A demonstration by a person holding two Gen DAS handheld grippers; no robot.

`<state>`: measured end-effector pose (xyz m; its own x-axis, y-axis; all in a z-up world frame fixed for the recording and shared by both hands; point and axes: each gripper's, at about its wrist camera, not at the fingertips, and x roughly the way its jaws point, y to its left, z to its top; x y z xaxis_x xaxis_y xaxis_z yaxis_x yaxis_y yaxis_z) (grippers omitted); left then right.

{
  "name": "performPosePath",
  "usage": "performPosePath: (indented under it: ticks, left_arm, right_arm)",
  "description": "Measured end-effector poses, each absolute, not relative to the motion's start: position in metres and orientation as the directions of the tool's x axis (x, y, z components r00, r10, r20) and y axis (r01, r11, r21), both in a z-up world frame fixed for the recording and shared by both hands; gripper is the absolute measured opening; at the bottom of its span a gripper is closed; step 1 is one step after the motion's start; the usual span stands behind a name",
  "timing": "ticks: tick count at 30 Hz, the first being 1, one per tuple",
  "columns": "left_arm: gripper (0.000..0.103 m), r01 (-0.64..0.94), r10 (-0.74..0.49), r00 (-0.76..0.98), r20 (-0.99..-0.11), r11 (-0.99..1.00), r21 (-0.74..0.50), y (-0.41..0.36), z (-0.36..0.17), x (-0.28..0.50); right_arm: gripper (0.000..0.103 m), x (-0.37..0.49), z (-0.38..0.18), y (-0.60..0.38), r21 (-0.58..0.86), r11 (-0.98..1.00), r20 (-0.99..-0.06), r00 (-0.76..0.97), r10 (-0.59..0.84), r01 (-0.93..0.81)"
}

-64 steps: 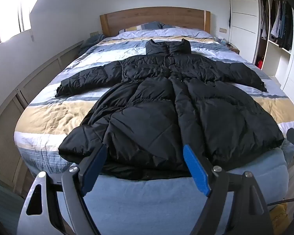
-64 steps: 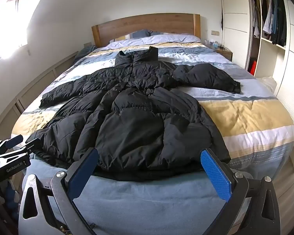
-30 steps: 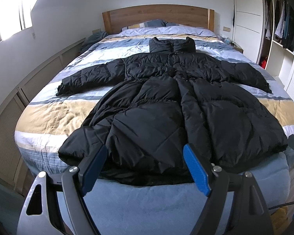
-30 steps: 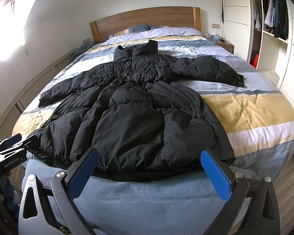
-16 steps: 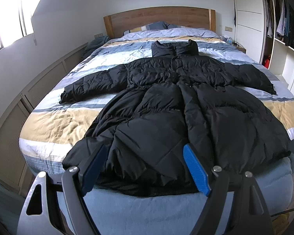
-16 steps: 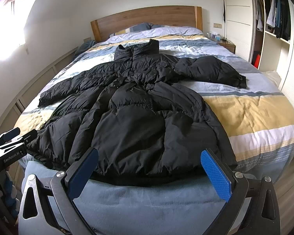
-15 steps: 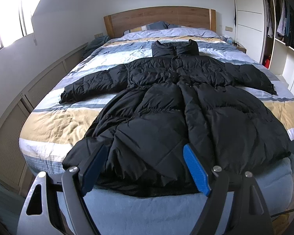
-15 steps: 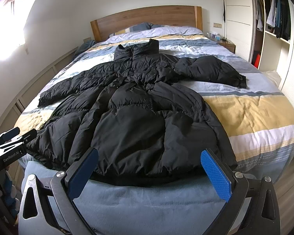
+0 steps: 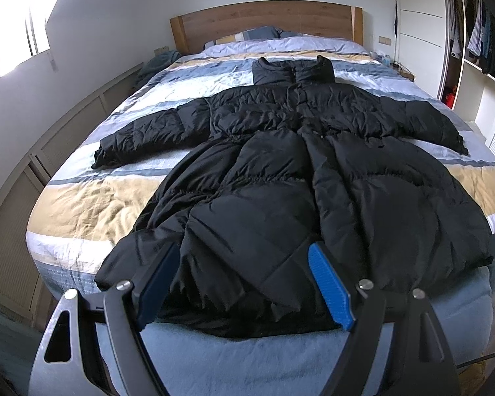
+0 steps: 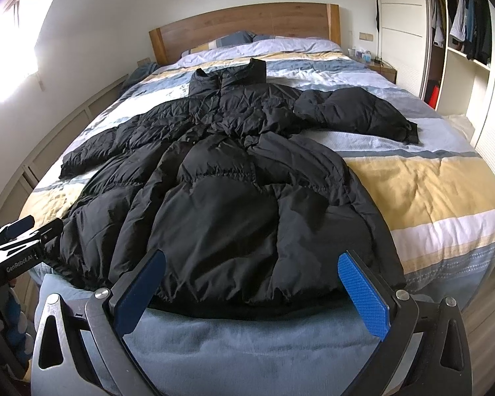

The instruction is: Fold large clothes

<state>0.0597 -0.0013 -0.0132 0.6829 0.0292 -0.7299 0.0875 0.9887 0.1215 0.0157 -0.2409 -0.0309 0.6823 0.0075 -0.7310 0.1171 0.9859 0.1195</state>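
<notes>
Both tongs, left gripper [image 9: 242,285] and right gripper [image 10: 250,288], gape wide, empty, at the bed's [image 10: 429,178] foot edge. Pinch the coat [image 10: 234,204] hem corners deeply; padding slips.

This is a bedroom in a home. A large bed [image 9: 82,204] with a striped cover of blue, white and yellow fills the room, and it has a wooden headboard [image 9: 264,19] and pillows [image 9: 264,34] at the far end. On the right there is an open wardrobe [image 10: 458,33] with clothes hanging inside. A small bedside table [image 10: 384,69] stands near the headboard. Bright daylight comes from a window [image 9: 6,33] on the left.
</notes>
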Motion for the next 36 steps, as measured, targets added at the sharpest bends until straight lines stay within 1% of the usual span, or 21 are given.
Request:
performPosePath:
  ticks: [9, 18, 36]
  left_arm:
    - [0.080, 0.088, 0.020, 0.687, -0.726, 0.990, 0.111, -0.003, -0.014, 0.061]
    - [0.080, 0.081, 0.013, 0.713, -0.701, 0.992, 0.102, -0.002, -0.004, 0.050]
    - [0.080, 0.060, 0.064, 0.751, -0.657, 0.985, 0.164, -0.001, 0.018, 0.031]
  right_arm:
    - [0.103, 0.018, -0.029, -0.239, 0.114, 0.987, -0.728, 0.685, 0.003, 0.116]
    - [0.103, 0.006, -0.017, -0.233, 0.104, 0.989, -0.702, 0.713, -0.001, 0.103]
    - [0.103, 0.009, -0.010, -0.225, 0.142, 0.989, -0.665, 0.744, 0.067, 0.038]
